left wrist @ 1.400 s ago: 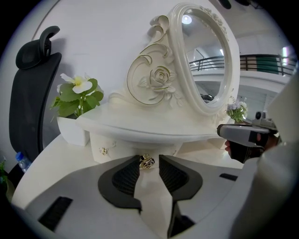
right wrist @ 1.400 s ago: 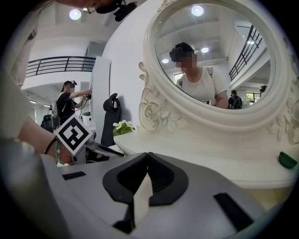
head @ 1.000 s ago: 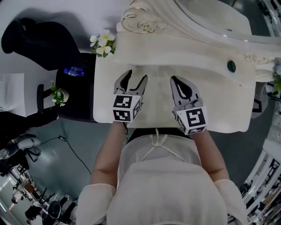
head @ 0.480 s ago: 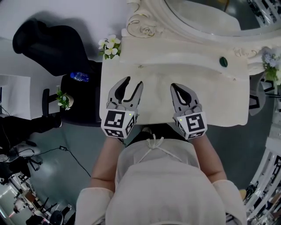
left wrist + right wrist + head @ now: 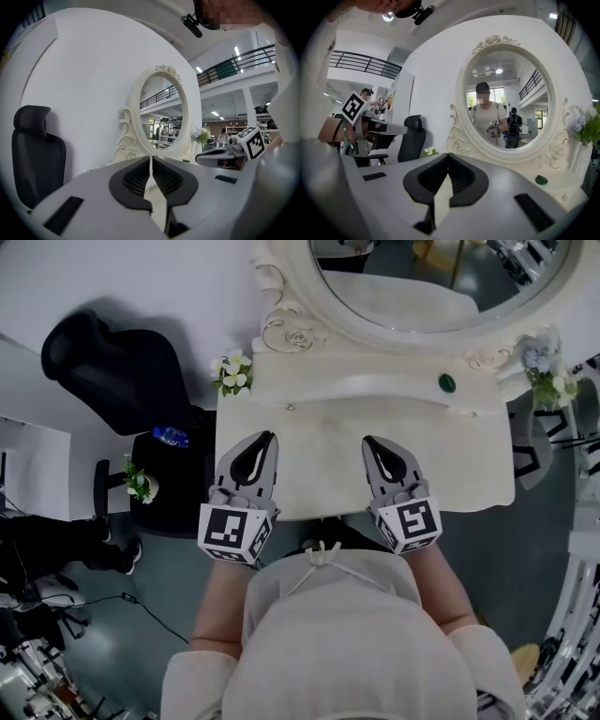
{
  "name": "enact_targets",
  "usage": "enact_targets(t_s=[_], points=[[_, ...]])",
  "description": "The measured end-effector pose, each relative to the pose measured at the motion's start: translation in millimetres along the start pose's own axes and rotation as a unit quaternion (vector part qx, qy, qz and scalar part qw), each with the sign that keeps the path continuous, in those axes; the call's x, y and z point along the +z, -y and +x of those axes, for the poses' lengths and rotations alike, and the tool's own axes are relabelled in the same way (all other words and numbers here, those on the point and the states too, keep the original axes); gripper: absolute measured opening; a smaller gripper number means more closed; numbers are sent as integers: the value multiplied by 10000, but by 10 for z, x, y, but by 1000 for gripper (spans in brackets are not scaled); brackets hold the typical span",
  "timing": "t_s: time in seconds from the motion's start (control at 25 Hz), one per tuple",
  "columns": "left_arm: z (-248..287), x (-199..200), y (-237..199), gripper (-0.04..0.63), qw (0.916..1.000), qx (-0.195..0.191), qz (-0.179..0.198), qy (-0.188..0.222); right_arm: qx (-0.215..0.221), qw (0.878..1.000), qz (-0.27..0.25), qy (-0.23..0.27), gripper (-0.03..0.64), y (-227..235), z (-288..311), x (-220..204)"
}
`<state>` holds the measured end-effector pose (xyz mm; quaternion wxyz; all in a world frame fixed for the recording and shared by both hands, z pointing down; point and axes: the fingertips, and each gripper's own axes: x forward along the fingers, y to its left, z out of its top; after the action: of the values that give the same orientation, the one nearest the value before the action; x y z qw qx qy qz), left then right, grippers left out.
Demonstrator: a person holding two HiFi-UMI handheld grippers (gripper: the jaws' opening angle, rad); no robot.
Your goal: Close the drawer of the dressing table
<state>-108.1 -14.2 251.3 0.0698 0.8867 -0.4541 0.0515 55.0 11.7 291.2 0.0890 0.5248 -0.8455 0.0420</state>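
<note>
The left hand-held gripper (image 5: 265, 439) has just been snapping its jaws together, and they are now meeting tip to tip with nothing between them. The right hand-held gripper (image 5: 371, 444) is matching it, jaws pressed together and empty. Both are drawing back toward the person. Their marker cubes are now hanging past the front edge of the surface (image 5: 319, 451), where a second ago they were sitting over it.

The drawer itself is tucked under that front edge, out of sight from above. Nothing is sticking out past the edge, so I'm reading it as pushed home and the job as done, with the hands pulling clear.

Now the room to move. The middle of the surface is lying bare between and ahead of the two grippers. The mirror (image 5: 422, 277) is rising along the back edge, flowers (image 5: 232, 371) are sitting at the back left corner, and a small green thing (image 5: 447, 382) is near the back right corner. A black chair (image 5: 112, 362) is standing well off the left edge. Backing straight toward the person's body is looking like the freest way out.
</note>
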Motion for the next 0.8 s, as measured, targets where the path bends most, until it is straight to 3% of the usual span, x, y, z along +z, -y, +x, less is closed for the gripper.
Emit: enact_targets(t_s=[0.32, 0.8], points=[[-197, 322, 222, 21, 9985, -473, 79, 274, -1, 9998, -75, 186, 3, -7, -159, 204], [-250, 342, 225, 21, 9990, -339, 65, 292, 159, 9993, -130, 303, 0, 17, -282, 375]])
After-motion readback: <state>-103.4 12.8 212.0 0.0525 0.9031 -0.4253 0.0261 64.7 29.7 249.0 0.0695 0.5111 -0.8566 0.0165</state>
